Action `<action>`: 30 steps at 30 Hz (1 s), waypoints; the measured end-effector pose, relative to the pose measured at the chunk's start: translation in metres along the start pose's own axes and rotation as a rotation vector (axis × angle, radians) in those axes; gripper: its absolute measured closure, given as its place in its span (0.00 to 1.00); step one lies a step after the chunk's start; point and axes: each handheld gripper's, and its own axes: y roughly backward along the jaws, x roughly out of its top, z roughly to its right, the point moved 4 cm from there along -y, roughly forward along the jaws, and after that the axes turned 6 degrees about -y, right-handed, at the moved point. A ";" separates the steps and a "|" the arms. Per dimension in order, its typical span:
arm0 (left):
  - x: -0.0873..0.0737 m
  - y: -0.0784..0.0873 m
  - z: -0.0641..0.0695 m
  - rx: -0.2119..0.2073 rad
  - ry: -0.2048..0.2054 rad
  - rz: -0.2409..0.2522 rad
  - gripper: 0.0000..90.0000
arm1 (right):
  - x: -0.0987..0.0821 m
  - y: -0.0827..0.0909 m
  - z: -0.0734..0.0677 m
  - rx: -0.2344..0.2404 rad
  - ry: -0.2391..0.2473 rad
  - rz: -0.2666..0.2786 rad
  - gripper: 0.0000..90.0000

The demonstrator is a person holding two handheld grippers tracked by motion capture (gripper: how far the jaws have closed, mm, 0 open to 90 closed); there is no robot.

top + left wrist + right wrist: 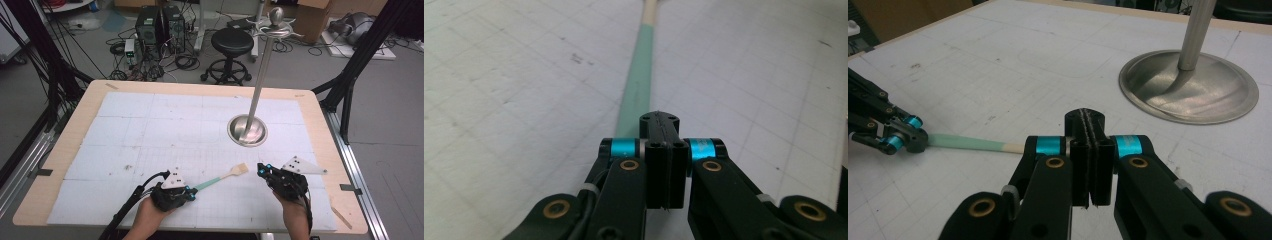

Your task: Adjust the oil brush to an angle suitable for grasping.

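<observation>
- High view: a slim spatula (pixel 220 179) with a mint-green handle and a pale wooden blade lies flat on the white gridded surface (pixel 150 130), near its front edge. It sits between the left gripper (pixel 191 194) and the right gripper (pixel 260 169). The left gripper sits at the handle's end, the right one just beside the blade. A steel stand (pixel 247 129) with a tall pole rises farther back.
- Left gripper view: the fingers (pixel 664 150) are pressed together, and the green handle runs straight ahead from their tips. Whether they touch it, rest on it or hover above cannot be told from here. Thin, stiff and likely very light, the spatula should lift easily. The smooth handle may slip or swivel in a narrow pinch, so a hold nearer mid-handle seems safest.
- Right gripper view: this gripper's fingers (pixel 1089 150) are also shut, pinching nothing. The handle (pixel 968 142) crosses behind them, where green meets wood. The left gripper (pixel 918 140) sits at its far end.
</observation>
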 end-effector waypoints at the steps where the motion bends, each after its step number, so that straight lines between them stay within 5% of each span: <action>1: 0.000 0.000 -0.003 0.013 0.006 -0.001 1.00 | 0.000 0.000 -0.001 0.000 -0.005 -0.004 1.00; 6: 0.002 -0.001 -0.020 0.092 0.022 -0.007 0.99 | -0.002 -0.005 -0.003 0.004 0.002 -0.023 1.00; 18: 0.009 -0.009 -0.061 0.203 0.118 0.022 0.99 | -0.002 -0.033 -0.011 0.016 0.020 -0.086 1.00; 20: 0.009 -0.001 -0.064 0.193 0.101 0.049 0.97 | -0.002 -0.039 -0.012 0.019 0.028 -0.094 1.00; 25: 0.007 0.027 -0.072 0.180 0.148 0.213 0.95 | 0.000 -0.065 -0.013 0.005 0.027 -0.140 1.00; 30: -0.001 0.057 -0.081 0.192 0.153 0.307 0.96 | 0.001 -0.082 -0.011 -0.020 0.035 -0.191 1.00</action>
